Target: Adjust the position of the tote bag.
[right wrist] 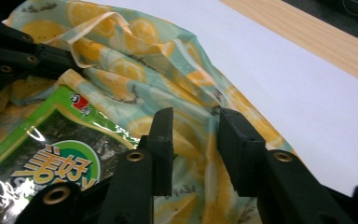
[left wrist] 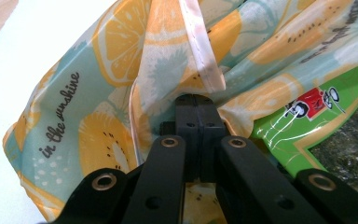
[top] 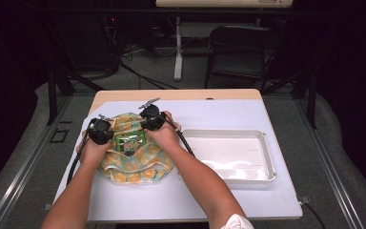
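Your left gripper (left wrist: 196, 105) has its jaws pressed fully together on a fold of the lemon-print bag (left wrist: 121, 93), pinching the cloth just beside its pale hemmed edge; the fabric bunches up and over the jaw tips, with the words "in the sunshine" printed off to the jaws' left. To the right of those jaws, the green snack packet (left wrist: 307, 126) pokes out from the bag's mouth.

Your right gripper (right wrist: 193, 135) stands with its jaws parted, a clear gap between them and nothing gripped; the bag's cloth (right wrist: 186, 88) lies under and just beyond the tips, not pinched. To the left of these jaws the snack packet (right wrist: 51, 154) lies on the bag, its shiny window and orange lettering facing up, and farther left your other gripper (right wrist: 23, 58) clamps the bag's edge.

From the high view, both your hands meet over the bag (top: 133, 164) on the white mat (top: 228, 114), the packet (top: 130, 141) between the two grippers, left (top: 100, 131) and right (top: 151, 119). A white tray (top: 267, 157) sits well apart, to the right of your right hand.
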### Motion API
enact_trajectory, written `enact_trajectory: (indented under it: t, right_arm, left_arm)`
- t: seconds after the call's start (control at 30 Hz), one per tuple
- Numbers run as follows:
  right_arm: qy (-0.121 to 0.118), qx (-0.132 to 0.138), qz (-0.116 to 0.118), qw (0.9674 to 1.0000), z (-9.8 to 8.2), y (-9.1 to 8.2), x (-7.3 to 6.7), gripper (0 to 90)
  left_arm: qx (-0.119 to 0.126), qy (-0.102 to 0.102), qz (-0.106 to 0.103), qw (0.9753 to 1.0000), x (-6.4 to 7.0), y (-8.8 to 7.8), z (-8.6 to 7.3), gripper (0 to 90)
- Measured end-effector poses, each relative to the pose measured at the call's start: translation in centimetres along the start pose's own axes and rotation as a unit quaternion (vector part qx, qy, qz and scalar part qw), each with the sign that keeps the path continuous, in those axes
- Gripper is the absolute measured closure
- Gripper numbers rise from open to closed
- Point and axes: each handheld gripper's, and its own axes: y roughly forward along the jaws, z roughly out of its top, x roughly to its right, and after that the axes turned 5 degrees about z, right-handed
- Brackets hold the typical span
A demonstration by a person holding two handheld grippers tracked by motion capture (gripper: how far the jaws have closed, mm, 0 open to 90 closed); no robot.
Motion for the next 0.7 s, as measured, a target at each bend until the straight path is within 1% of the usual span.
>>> enact_trajectory:
  t: [0.03, 0.07, 0.1, 0.17, 0.27, 0.33, 0.37, 0.4, 0.43, 0.47, 0.5, 0.53, 0.57, 0.6, 0.63, 0.67, 0.7]
  right_arm:
    - [-0.003, 0.005, 0.002, 1.0, 0.0, 0.1, -0.2, 64.3]
    - [-0.012, 0.002, 0.006, 0.9999, 0.0, 0.1, -0.2, 62.6]
    - [-0.014, -0.007, 0.016, 0.9998, -0.1, 0.5, -0.4, 59.0]
    - [-0.015, -0.01, 0.019, 0.9997, -0.2, 0.7, -0.4, 58.6]
    - [-0.019, -0.025, 0.021, 0.9993, -0.4, 1.3, -0.3, 57.0]
    - [-0.016, -0.03, 0.024, 0.9991, -0.6, 1.8, -0.3, 56.0]
    - [-0.012, -0.029, 0.022, 0.9992, -0.7, 2.0, -0.3, 56.0]
    - [-0.017, -0.035, 0.02, 0.999, -0.7, 2.2, -0.3, 56.5]
    - [-0.018, -0.034, 0.017, 0.9991, -0.7, 2.3, -0.3, 58.0]
    - [-0.021, -0.038, 0.015, 0.9989, -0.7, 2.3, -0.2, 61.6]
    - [-0.016, -0.038, 0.015, 0.999, -0.6, 2.3, -0.2, 66.0]
    - [-0.009, -0.034, 0.012, 0.9993, -0.6, 2.6, -0.3, 74.6]
    - [-0.009, -0.034, 0.012, 0.9993, -0.6, 2.6, -0.3, 74.6]
    - [-0.008, -0.039, 0.012, 0.9992, -0.5, 2.7, -0.2, 79.0]
    - [-0.015, -0.046, 0.006, 0.9988, -0.4, 2.7, -0.1, 83.3]
    - [-0.008, -0.046, 0.002, 0.9989, -0.4, 2.9, 0.0, 86.3]
    - [-0.002, -0.051, 0.003, 0.9987, -0.3, 3.0, 0.1, 88.4]
  left_arm:
    - [0.0, 0.0, 0.0, 1.0, 0.0, 0.0, 0.0, 90.0]
    - [0.0, 0.0, 0.001, 1.0, 0.0, 0.0, 0.0, 90.0]
    - [0.0, 0.0, 0.002, 1.0, 0.0, 0.0, 0.0, 90.0]
    - [0.0, 0.0, 0.004, 1.0, 0.1, 0.0, 0.0, 90.0]
    - [0.0, 0.001, 0.004, 1.0, 0.1, 0.0, 0.0, 90.0]
    - [0.002, 0.0, 0.003, 1.0, 0.1, 0.0, 0.0, 90.0]
    - [0.001, 0.001, 0.003, 1.0, 0.1, 0.0, 0.0, 90.0]
    - [0.002, 0.0, 0.002, 1.0, 0.1, 0.0, -0.1, 90.0]
    - [0.003, 0.002, 0.002, 1.0, 0.1, 0.0, -0.1, 90.0]
    - [0.003, 0.003, 0.002, 1.0, 0.1, 0.0, -0.1, 90.0]
    - [0.005, 0.002, 0.002, 1.0, 0.1, 0.0, -0.1, 90.0]
    - [0.005, 0.002, 0.001, 1.0, 0.0, 0.0, -0.1, 90.0]
    - [0.005, 0.002, 0.001, 1.0, 0.0, 0.0, -0.1, 90.0]
    - [0.006, 0.004, 0.0, 1.0, 0.0, 0.0, -0.2, 90.0]
    - [0.006, 0.004, 0.001, 1.0, 0.0, 0.0, -0.2, 90.0]
    - [0.006, 0.005, 0.002, 1.0, 0.0, 0.0, -0.2, 90.0]
    - [0.007, 0.006, 0.001, 1.0, 0.0, 0.0, -0.2, 90.0]
